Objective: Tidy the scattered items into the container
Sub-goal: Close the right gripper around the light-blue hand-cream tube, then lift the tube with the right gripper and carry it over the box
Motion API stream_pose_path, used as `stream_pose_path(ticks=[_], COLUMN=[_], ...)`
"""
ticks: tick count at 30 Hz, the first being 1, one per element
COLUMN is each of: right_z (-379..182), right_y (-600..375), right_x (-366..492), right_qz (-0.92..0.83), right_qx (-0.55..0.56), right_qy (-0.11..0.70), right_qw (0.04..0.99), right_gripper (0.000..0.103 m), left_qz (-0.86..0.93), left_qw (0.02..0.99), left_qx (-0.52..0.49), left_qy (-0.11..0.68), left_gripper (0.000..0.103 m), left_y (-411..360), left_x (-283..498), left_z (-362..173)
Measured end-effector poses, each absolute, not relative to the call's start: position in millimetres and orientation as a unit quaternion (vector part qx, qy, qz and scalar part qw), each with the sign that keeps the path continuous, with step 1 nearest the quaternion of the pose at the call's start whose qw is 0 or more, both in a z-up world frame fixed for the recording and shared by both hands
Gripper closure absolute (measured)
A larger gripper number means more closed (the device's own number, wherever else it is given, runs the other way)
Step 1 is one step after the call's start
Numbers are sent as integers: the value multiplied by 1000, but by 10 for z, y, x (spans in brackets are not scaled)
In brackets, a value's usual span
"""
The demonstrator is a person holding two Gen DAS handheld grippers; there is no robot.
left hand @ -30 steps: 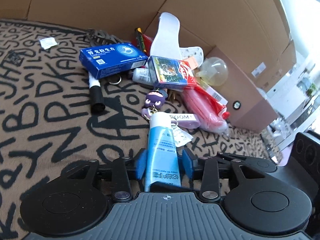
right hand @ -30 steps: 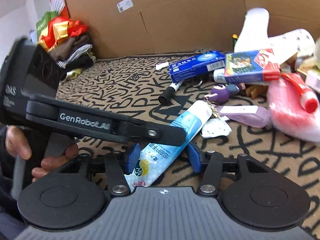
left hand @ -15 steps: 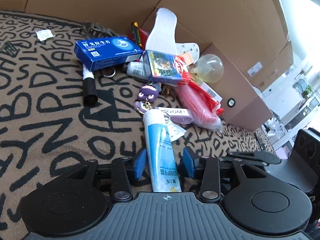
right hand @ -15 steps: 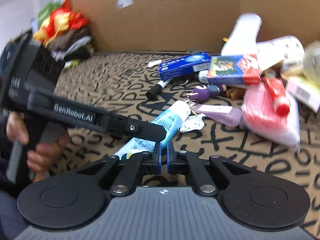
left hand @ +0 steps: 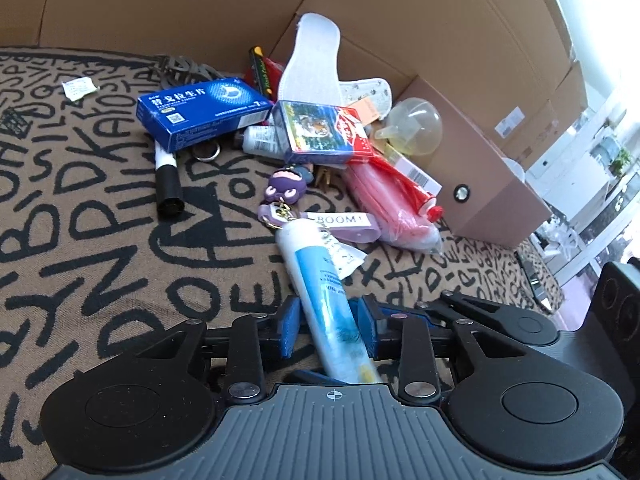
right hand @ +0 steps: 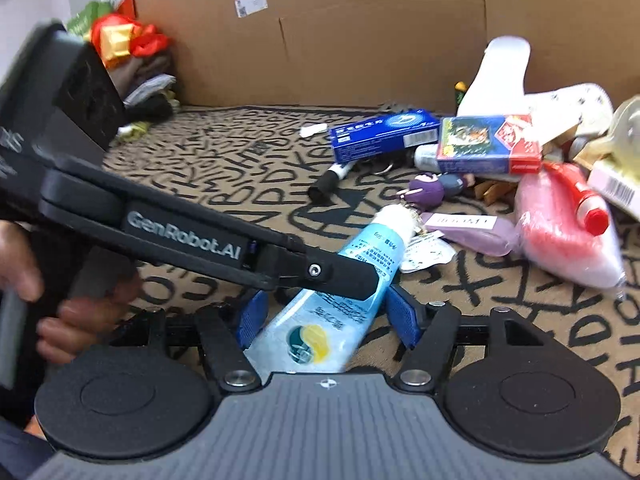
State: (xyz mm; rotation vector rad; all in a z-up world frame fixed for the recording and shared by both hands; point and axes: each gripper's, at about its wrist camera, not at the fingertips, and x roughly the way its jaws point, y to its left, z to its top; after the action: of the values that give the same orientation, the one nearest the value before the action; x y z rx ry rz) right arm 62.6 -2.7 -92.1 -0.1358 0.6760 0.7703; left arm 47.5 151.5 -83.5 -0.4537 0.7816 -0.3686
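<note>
A brown rug (left hand: pixel 80 248) covered in bold black letters spreads across the floor. Behind it stand flat sheets of brown cardboard (right hand: pixel 360 40), one bearing a small white printed label (right hand: pixel 251 2). In the right wrist view, a heap of folded dark and grey clothes (right hand: pixel 148 88) lies at the rug's far left corner, with crumpled red and yellow shiny wrapping (right hand: pixel 120 36) on top and something green just behind. In the left wrist view, bright daylight falls from the far right, where white furniture (left hand: pixel 576 176) and a small green plant (left hand: pixel 622 158) show, blurred.
</note>
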Motion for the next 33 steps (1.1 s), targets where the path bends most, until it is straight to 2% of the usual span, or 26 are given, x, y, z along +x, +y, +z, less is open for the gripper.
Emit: stream_pose_path(ticks=[1, 2, 3, 6, 12, 14, 17, 19, 20, 23, 24, 26, 28, 29, 33], right_z=[-927, -930, -926, -914, -925, -935, -935, -929, -933, -946, -952, -964, -968, -970, -950], right_y=[-22, -25, -56, -147, -206, -193, -250, -315, -334, -299, -294, -304, -339, -357, -431], right_x=[619, 619, 629, 658, 649, 646, 668, 694, 702, 684, 676, 676, 682, 684, 664], right_qz=[364, 364, 362, 357, 344, 341, 345, 349, 351, 350, 349, 348, 346, 346, 343], right_qx=[-75, -87, -93, -110, -120, -122, -103, -84, -79, -86, -87, -83, -71, -65, -46], right_qy=[320, 317, 317, 317, 309, 305, 309, 314, 316, 309, 306, 301, 301, 301, 302], right_qw=[872, 872, 872, 872, 878, 881, 880, 879, 878, 880, 882, 884, 886, 886, 888], right_gripper=[32, 36, 47, 57, 58, 59, 59, 59, 59, 59, 59, 59, 59, 59, 59], left_qz=[-180, -182, -181, -178, -180, -175, -166, -168, -166, -165, -161, -148, -130, -125, -118], left_qw=[882, 880, 880, 873, 867, 871, 879, 876, 874, 867, 871, 882, 893, 894, 897], left_qx=[-220, -222, -223, -245, -274, -265, -245, -248, -252, -278, -270, -246, -217, -216, -213], left_qy=[376, 377, 379, 381, 375, 375, 375, 378, 381, 379, 376, 373, 372, 373, 369], left_gripper=[56, 56, 56, 56, 47, 47, 55, 55, 54, 37, 36, 41, 53, 64, 68], left_y=[1515, 1515, 1518, 1549, 1521, 1472, 1411, 1399, 1391, 1358, 1319, 1234, 1155, 1144, 1082], left_x=[467, 460, 456, 472, 575, 597, 576, 578, 590, 637, 643, 643, 627, 621, 592], left_z=[-839, -842, -854, -907, -941, -933, -904, -912, -920, -951, -937, -905, -874, -866, -813])
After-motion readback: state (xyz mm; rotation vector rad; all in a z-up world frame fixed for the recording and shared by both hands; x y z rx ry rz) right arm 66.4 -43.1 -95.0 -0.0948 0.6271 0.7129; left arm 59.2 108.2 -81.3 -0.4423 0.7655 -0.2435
